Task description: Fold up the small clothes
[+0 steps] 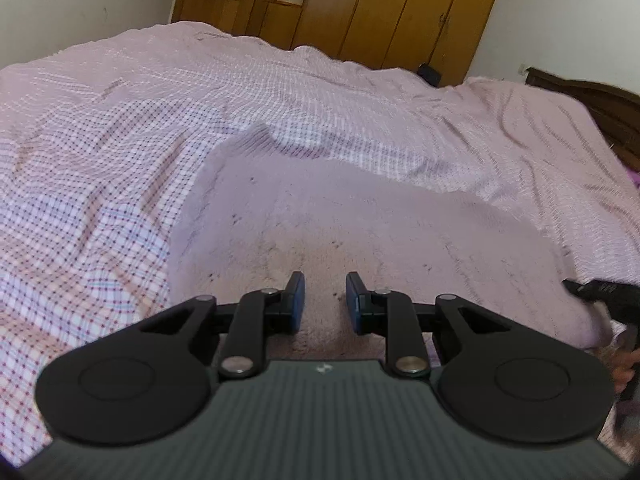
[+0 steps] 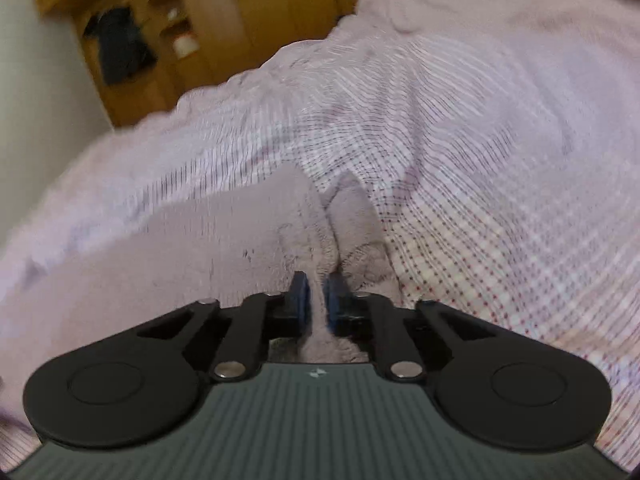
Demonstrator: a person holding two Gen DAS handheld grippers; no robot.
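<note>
A fuzzy mauve garment (image 1: 360,224) lies spread on a bed covered by a pink checked sheet (image 1: 100,168). The left gripper (image 1: 325,300) hovers over the garment's near part, its blue-padded fingers (image 1: 298,300) a little apart with nothing pinched between them. The right gripper (image 2: 318,300) has its fingers clamped on a bunched ridge of the garment (image 2: 224,240) near its right edge. A wooden wardrobe (image 1: 380,8) stands beyond the bed, with dark clothing (image 2: 120,48) hanging in its open section. The right-wrist view is blurred.
</note>
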